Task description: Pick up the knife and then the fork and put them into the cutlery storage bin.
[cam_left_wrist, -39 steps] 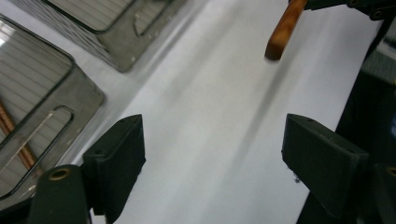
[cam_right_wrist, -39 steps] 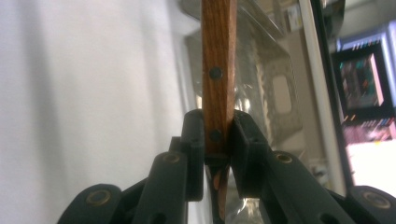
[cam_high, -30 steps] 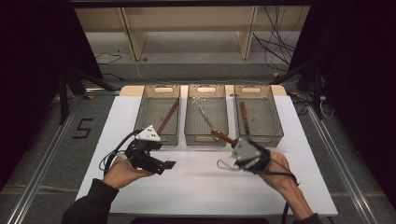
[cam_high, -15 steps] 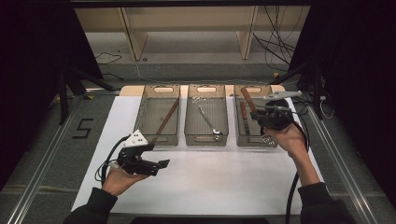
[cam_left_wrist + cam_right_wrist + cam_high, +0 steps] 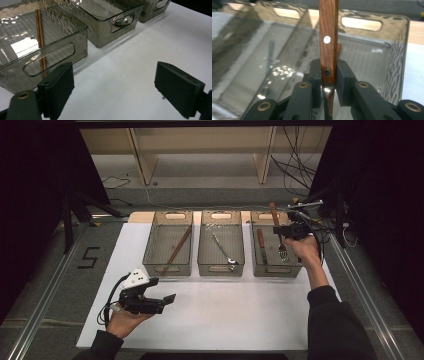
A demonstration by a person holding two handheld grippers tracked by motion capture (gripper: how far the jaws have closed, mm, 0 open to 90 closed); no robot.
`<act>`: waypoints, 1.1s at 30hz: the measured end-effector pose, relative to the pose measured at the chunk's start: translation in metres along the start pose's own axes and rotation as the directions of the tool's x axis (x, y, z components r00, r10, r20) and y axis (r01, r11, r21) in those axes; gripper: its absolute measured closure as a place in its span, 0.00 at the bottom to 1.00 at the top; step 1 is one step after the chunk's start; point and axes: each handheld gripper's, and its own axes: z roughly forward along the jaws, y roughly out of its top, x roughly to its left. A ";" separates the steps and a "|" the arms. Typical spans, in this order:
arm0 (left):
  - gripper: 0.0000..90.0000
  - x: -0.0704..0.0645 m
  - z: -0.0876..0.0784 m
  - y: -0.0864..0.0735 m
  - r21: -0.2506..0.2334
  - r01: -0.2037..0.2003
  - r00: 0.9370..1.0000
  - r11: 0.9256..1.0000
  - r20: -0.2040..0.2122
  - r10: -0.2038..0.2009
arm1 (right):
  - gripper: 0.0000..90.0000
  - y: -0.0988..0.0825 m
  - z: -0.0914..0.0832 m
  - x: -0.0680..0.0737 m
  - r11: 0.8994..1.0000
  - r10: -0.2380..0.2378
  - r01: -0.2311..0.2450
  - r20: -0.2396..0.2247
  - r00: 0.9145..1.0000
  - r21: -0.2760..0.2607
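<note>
Table (image 5: 250, 315) with three bins; right bin (image 5: 295, 270) beneath the wood-handled fork (image 5: 278, 232) clamped in the right gripper (image 5: 286, 231), best lowered flat beside the knife (image 5: 261, 245) before release; left gripper (image 5: 167, 301) spread, empty.

The fork (image 5: 280, 239) in the right hand-held gripper (image 5: 329, 75) has a glossy brown wooden handle with metal rivets and shiny metal tines, and the gripper's pads (image 5: 343, 75) look like matt black plastic. Three bins (image 5: 167, 250) are smoky translucent plastic with a rippled, glossy surface; they hold wooden chopsticks (image 5: 176, 250) and a shiny metal spoon (image 5: 222, 250). The worktop (image 5: 225, 310) is matt white and smooth.
</note>
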 end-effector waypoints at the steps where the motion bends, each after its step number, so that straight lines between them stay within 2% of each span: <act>1: 0.17 0.000 -0.001 -0.001 -0.013 -0.002 1.000 1.000 -0.002 0.002 | 0.85 -0.001 0.004 -0.001 1.000 0.006 -0.006 0.010 1.000 0.008; 4: 0.17 0.000 -0.003 -0.002 -0.035 0.006 1.000 0.999 -0.003 -0.006 | 0.85 -0.003 0.013 -0.004 0.999 0.021 -0.023 0.038 0.999 0.044; 6: 0.17 0.000 -0.003 -0.003 -0.039 0.011 1.000 0.999 0.003 -0.011 | 0.85 -0.004 0.016 -0.005 0.998 0.031 -0.033 0.040 0.999 0.055; 11: 0.17 -0.001 0.001 -0.007 -0.006 0.009 1.000 1.000 0.006 -0.009 | 0.84 -0.007 0.022 -0.005 0.996 0.037 -0.041 0.049 0.998 0.079; 12: 0.17 -0.001 0.002 -0.008 -0.002 0.006 1.000 1.000 0.006 -0.006 | 0.82 -0.008 0.024 -0.006 0.995 0.044 -0.048 0.046 0.998 0.088; 14: 0.17 -0.002 0.003 -0.009 0.001 0.008 1.000 1.000 0.009 -0.008 | 0.68 -0.009 0.025 -0.007 0.993 0.062 -0.065 0.032 0.998 0.102; 15: 0.17 -0.002 0.003 -0.009 0.002 0.007 1.000 1.000 0.011 -0.007 | 0.68 -0.010 0.025 -0.008 0.992 0.065 -0.069 0.041 0.997 0.106; 20: 0.17 -0.002 0.004 -0.011 0.014 0.009 1.000 1.000 0.011 -0.009 | 0.57 -0.011 0.012 -0.005 0.996 0.056 -0.059 0.049 0.997 0.060; 26: 0.17 -0.001 0.002 -0.011 -0.005 0.018 1.000 1.000 -0.001 -0.018 | 0.44 -0.023 -0.011 0.011 1.000 -0.016 0.016 0.015 1.000 -0.016; 30: 0.17 0.002 0.000 -0.011 -0.004 0.038 0.999 0.999 0.001 -0.038 | 0.38 -0.044 -0.029 0.027 0.995 -0.054 0.050 -0.054 0.997 -0.081; 33: 0.17 0.002 0.000 -0.012 -0.002 0.044 0.999 0.999 0.000 -0.044 | 0.35 -0.062 -0.042 0.039 0.991 -0.081 0.068 -0.109 0.991 -0.119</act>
